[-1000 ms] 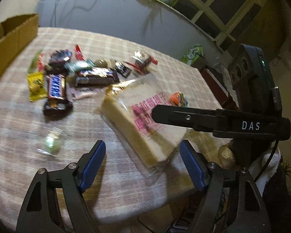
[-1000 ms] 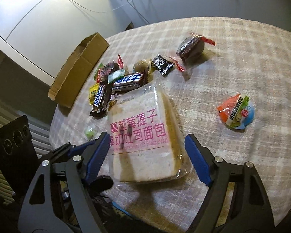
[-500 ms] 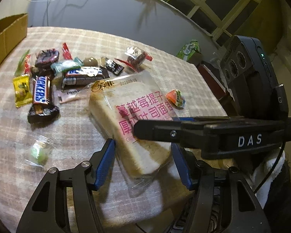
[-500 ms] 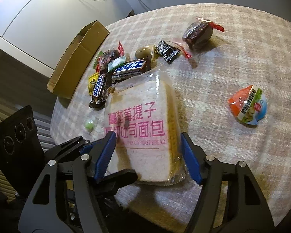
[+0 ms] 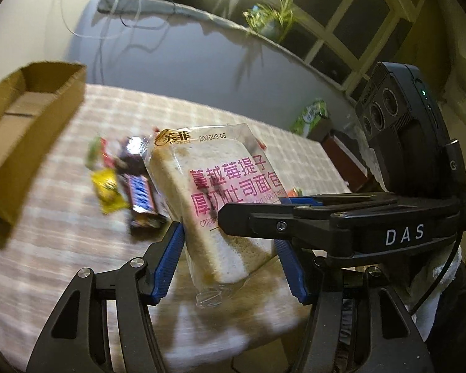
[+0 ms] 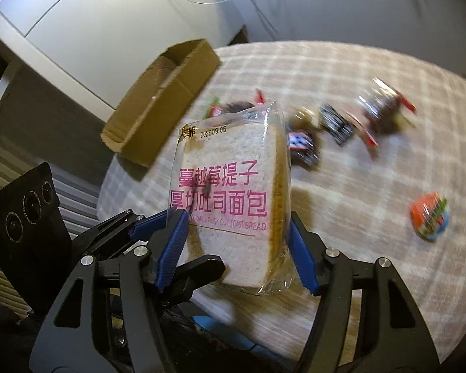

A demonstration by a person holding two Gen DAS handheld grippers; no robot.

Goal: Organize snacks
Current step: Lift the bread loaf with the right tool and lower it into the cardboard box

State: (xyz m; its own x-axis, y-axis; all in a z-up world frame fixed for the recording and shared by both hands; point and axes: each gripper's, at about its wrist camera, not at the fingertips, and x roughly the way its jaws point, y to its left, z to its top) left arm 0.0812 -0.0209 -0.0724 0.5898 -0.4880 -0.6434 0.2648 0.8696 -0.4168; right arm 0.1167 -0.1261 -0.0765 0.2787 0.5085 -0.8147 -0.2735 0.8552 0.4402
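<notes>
A clear packet of sliced toast bread [image 5: 214, 171] with pink lettering hangs tilted up off the table. In the left wrist view my left gripper [image 5: 230, 239] is shut on its lower end, blue pads pressing both sides. My right gripper [image 6: 236, 220] also grips the bread packet [image 6: 233, 161] low down; its jaws are closing on it. One black finger [image 5: 295, 223] of the right gripper crosses the packet's front. Loose snacks lie behind: a Snickers bar [image 5: 141, 195], a yellow sachet [image 5: 108, 189], a dark wrapped cake [image 6: 382, 115].
An open cardboard box [image 5: 31, 118] stands at the table's far left edge, also the cardboard box [image 6: 161, 99] beyond the bread. An orange and green round packet [image 6: 430, 217] lies alone to the right on the plaid tablecloth [image 6: 357, 248]. A green carton [image 5: 310, 115] sits off the table.
Both grippers closed on the bread packet's near end and lifted it from lying flat to tilted upright. The views swung toward the cardboard box.
</notes>
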